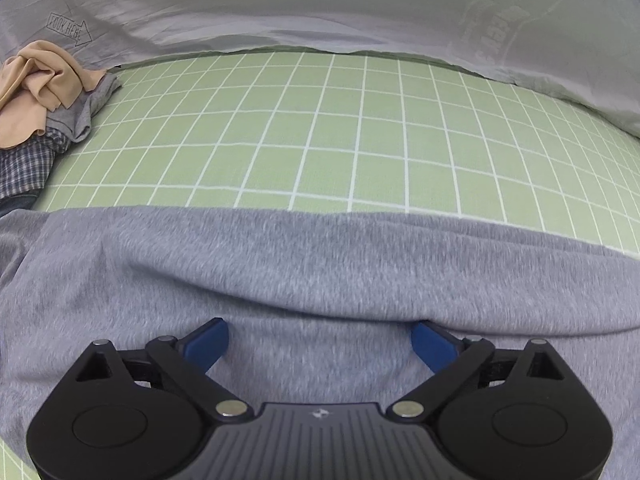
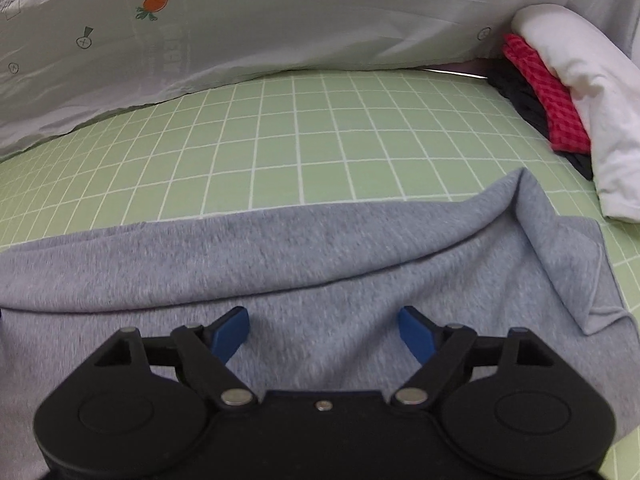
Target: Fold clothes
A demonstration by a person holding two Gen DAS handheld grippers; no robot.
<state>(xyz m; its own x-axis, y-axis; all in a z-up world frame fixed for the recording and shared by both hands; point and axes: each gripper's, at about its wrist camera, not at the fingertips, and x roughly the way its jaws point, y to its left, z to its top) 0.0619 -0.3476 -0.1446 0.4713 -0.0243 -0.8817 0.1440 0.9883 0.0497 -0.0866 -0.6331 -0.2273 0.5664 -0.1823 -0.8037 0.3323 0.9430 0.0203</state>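
Observation:
A grey knit garment (image 1: 304,264) lies spread on a green checked sheet (image 1: 320,128), with a fold ridge across it. My left gripper (image 1: 320,338) is open just above the grey cloth, its blue pads wide apart and holding nothing. In the right wrist view the same grey garment (image 2: 320,252) shows a raised folded corner at the right. My right gripper (image 2: 324,326) is open over the cloth, its blue pads apart and empty.
A pile of beige, grey and plaid clothes (image 1: 44,92) lies at the far left. A stack of white, red checked and black clothes (image 2: 560,112) lies at the far right. A pale quilt with carrot prints (image 2: 280,20) runs along the back.

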